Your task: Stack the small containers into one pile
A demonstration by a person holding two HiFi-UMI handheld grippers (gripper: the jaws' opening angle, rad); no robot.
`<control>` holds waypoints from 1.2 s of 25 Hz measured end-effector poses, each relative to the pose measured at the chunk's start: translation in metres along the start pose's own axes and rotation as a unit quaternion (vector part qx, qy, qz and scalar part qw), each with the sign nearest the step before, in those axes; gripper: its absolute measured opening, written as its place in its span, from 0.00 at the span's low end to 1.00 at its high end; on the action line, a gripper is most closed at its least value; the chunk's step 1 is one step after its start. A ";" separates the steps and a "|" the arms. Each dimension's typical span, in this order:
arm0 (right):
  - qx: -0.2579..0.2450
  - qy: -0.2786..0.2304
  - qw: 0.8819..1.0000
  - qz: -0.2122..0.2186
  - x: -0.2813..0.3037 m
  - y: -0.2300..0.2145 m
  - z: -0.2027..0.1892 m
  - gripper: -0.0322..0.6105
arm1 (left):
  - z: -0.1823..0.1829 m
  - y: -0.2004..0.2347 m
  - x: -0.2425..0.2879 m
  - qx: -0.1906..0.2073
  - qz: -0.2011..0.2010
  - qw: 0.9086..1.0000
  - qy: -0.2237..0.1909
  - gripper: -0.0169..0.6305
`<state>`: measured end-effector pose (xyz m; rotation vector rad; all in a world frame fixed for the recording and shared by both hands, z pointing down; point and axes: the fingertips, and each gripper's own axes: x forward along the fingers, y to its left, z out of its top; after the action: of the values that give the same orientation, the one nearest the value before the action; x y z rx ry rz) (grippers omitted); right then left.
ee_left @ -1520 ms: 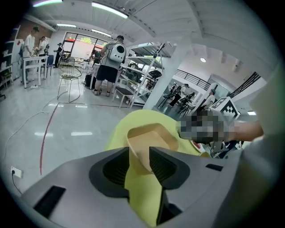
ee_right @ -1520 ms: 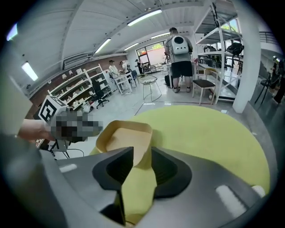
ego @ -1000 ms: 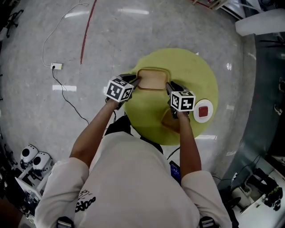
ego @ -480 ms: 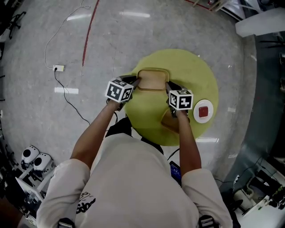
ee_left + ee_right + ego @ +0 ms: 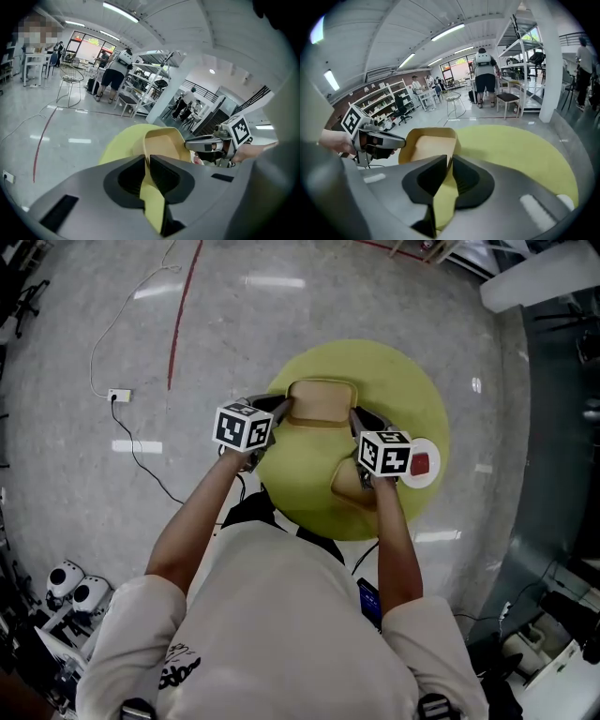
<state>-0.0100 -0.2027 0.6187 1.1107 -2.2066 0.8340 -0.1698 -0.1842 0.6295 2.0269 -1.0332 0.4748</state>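
- The stacking is only getting under way: both grippers are holding one tan container over the far side of the round yellow-green table
- A second tan container is lying apart from it near the table's front edge, by the right wrist, so no pile is standing yet
- The left gripper is reaching in from the left and tilting downward; its fingers have just been closing and are now pinching the container's left rim
- The right gripper is mirroring it from the right, also tilting downward; its fingers have just been closing and are clamping the right rim
- A white disc with a red centre is sitting on the table at the far right, untouched
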 end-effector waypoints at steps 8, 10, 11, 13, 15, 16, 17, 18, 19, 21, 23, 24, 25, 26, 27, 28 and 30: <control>0.018 -0.050 0.998 -0.028 -0.075 -0.009 -0.005 0.12 | -0.009 -0.060 0.001 0.003 -0.040 0.999 0.017 0.09; 0.028 -0.061 0.997 -0.042 -0.094 -0.015 -0.014 0.12 | -0.015 -0.079 0.006 0.010 -0.050 0.998 0.028 0.09; 0.037 -0.065 0.996 -0.049 -0.104 -0.019 -0.020 0.12 | -0.020 -0.089 0.008 0.017 -0.056 0.998 0.037 0.09; 0.058 -0.071 0.994 -0.059 -0.121 -0.026 -0.034 0.12 | -0.033 -0.108 0.013 0.030 -0.066 0.996 0.056 0.09; 0.077 -0.072 0.992 -0.067 -0.136 -0.033 -0.049 0.12 | -0.044 -0.125 0.017 0.034 -0.073 0.994 0.074 0.09; 0.083 -0.072 0.991 -0.072 -0.143 -0.037 -0.057 0.12 | -0.050 -0.133 0.018 0.036 -0.077 0.993 0.083 0.09; 0.089 -0.071 0.991 -0.077 -0.149 -0.040 -0.065 0.12 | -0.056 -0.141 0.020 0.040 -0.081 0.992 0.091 0.09; 0.096 -0.070 0.990 -0.081 -0.155 -0.042 -0.073 0.12 | -0.061 -0.149 0.020 0.044 -0.084 0.990 0.100 0.09; 0.104 -0.070 0.989 -0.084 -0.161 -0.045 -0.080 0.12 | -0.066 -0.156 0.021 0.049 -0.087 0.989 0.107 0.10; 0.117 -0.069 0.987 -0.089 -0.171 -0.049 -0.093 0.12 | -0.074 -0.168 0.024 0.051 -0.093 0.987 0.117 0.10; 0.126 -0.067 0.985 -0.094 -0.178 -0.054 -0.104 0.12 | -0.080 -0.176 0.028 0.045 -0.097 0.986 0.126 0.09; 0.131 -0.067 0.985 -0.095 -0.181 -0.055 -0.109 0.12 | -0.084 -0.179 0.029 0.044 -0.097 0.986 0.131 0.09; 0.135 -0.066 0.984 -0.095 -0.182 -0.055 -0.114 0.12 | -0.088 -0.181 0.030 0.044 -0.097 0.985 0.136 0.09; 0.139 -0.065 0.984 -0.096 -0.183 -0.055 -0.119 0.12 | -0.091 -0.182 0.031 0.046 -0.096 0.984 0.142 0.09; 0.140 -0.062 0.984 -0.096 -0.184 -0.055 -0.124 0.12 | -0.095 -0.183 0.032 0.049 -0.095 0.983 0.147 0.09; 0.140 -0.058 0.984 -0.097 -0.185 -0.054 -0.129 0.12 | -0.098 -0.185 0.032 0.052 -0.095 0.983 0.151 0.09; 0.138 -0.050 0.984 -0.096 -0.186 -0.054 -0.138 0.12 | -0.104 -0.185 0.032 0.057 -0.091 0.981 0.160 0.09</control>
<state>0.1564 -0.0339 0.5995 1.5010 -2.0625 1.0413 0.0006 -0.0537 0.6240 2.0368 -0.6326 0.7483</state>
